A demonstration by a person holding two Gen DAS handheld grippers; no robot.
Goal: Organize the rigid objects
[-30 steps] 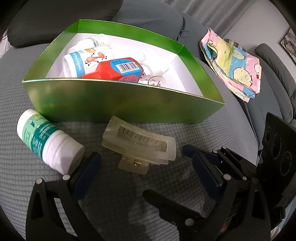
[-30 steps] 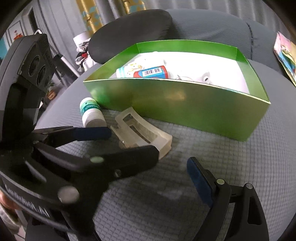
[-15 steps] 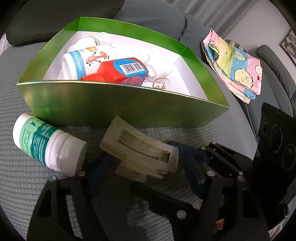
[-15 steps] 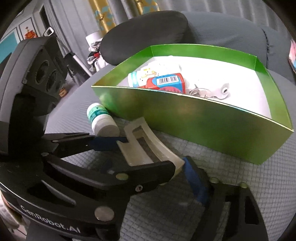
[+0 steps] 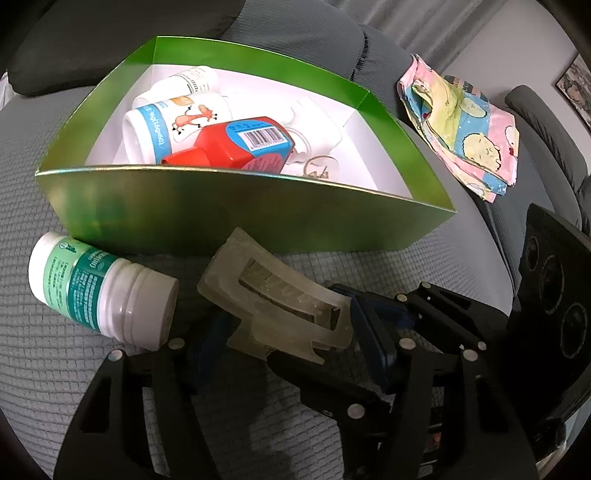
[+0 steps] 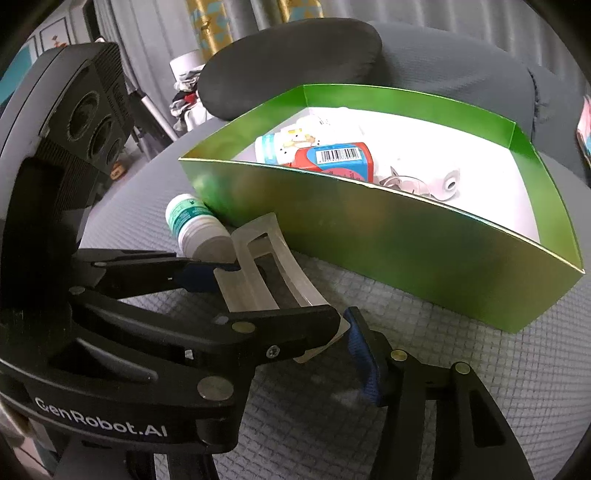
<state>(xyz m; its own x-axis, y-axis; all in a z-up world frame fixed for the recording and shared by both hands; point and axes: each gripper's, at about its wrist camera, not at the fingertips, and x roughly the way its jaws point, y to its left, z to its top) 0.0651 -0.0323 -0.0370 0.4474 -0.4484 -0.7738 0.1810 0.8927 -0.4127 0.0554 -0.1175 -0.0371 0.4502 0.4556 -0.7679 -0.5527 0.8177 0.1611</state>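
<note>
Left gripper (image 5: 291, 343) pinches the translucent hair claw (image 5: 273, 302), tilted off the cushion (apparently bound for the green box (image 5: 236, 214)); right gripper (image 6: 284, 347) waits spread.

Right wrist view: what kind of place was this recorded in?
Most likely a home living room. The shiny green cardboard box sits on a grey textured sofa seat with a dark grey cushion behind it, grey curtains hang at the back, and folded pastel cartoon-print cloth lies nearby.

Both wrist cameras sit low and close, looking forward over the grey cushion (image 5: 258, 424). The left faces the green box (image 5: 258, 218) squarely; the right views it from the right. Both share the hair claw (image 5: 273, 299).
</note>
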